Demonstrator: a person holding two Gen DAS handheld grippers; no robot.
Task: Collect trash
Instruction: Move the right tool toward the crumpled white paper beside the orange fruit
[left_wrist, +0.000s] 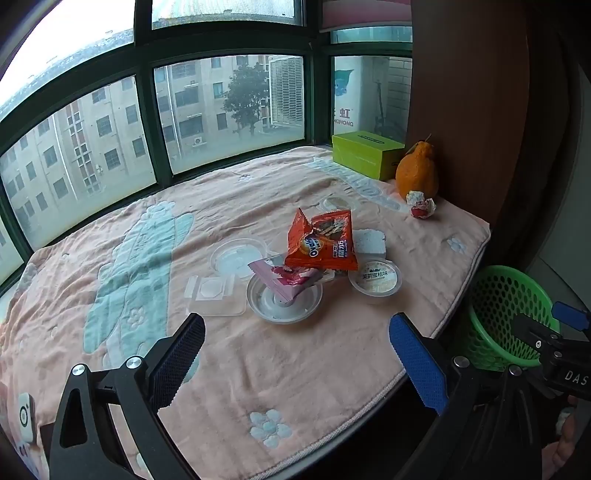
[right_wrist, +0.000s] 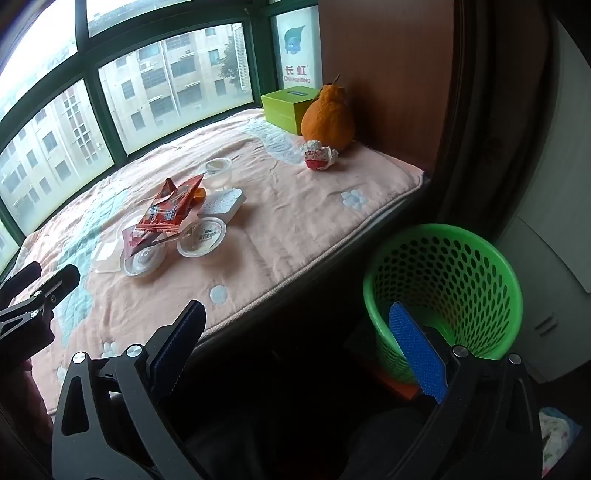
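A heap of trash lies mid-blanket: an orange snack bag (left_wrist: 321, 240) (right_wrist: 170, 210), a pink wrapper (left_wrist: 284, 277) on a clear cup (left_wrist: 284, 301), a labelled jelly cup (left_wrist: 375, 280) (right_wrist: 201, 236), a white foam piece (left_wrist: 369, 242) and clear lids (left_wrist: 236, 254). A crumpled red-white wrapper (left_wrist: 421, 205) (right_wrist: 319, 155) lies apart beside the fruit. My left gripper (left_wrist: 297, 321) hovers open just short of the heap, holding nothing. My right gripper (right_wrist: 295, 310) hangs open and empty past the bed edge, its blue finger in front of the green mesh basket (right_wrist: 443, 288) (left_wrist: 509, 314).
An orange fruit (left_wrist: 417, 173) and a green tissue box (left_wrist: 365, 153) stand at the far right corner by a brown wall. Windows run along the back of the pink blanket (left_wrist: 258, 369). A white cabinet (right_wrist: 546, 258) stands behind the basket.
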